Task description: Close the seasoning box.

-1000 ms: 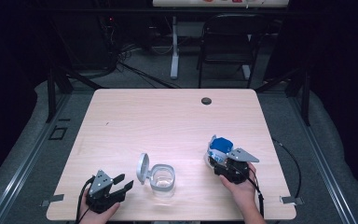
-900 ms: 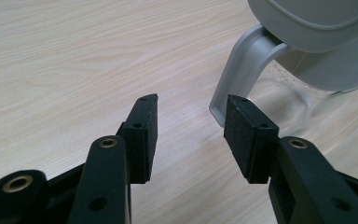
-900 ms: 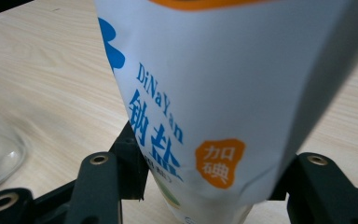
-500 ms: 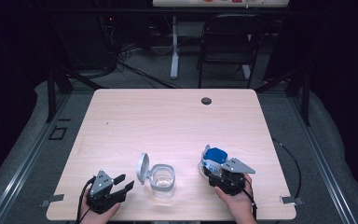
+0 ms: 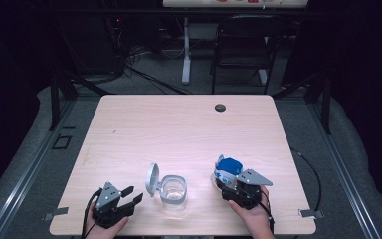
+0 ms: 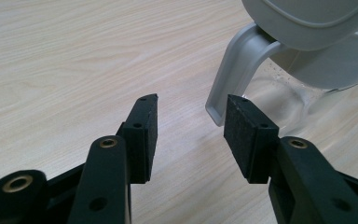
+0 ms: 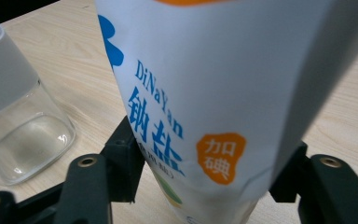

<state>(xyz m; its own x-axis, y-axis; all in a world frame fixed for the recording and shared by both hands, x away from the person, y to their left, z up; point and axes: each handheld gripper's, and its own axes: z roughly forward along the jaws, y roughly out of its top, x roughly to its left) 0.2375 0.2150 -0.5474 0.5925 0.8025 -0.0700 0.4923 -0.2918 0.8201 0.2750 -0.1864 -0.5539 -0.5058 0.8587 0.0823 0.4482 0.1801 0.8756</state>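
Observation:
A white salt pouch [image 5: 227, 167] with blue print and a blue top stands on the table at the near right. It is seen close up as the pouch [image 7: 214, 70] between the jaws of my right gripper [image 7: 205, 172]. Those jaws have just been opening and now flank the pouch's lower sides loosely. From above, the right gripper [image 5: 224, 180] sits just behind the pouch. A clear glass jar [image 5: 173, 190] with its grey hinged lid [image 5: 152, 178] flipped up stands at the near centre. My left gripper [image 5: 132, 195] is open and empty, pointing at the lid hinge [image 6: 233, 70].
The jar [image 7: 18, 126] is just left of the pouch in the right gripper view. A round cable hole [image 5: 220, 107] lies near the far edge of the wooden table [image 5: 179, 129]. A chair [image 5: 243, 45] and a stand stand beyond it.
My right gripper and the pouch have shifted a little left, toward the jar and the near edge. The left gripper has stayed put.

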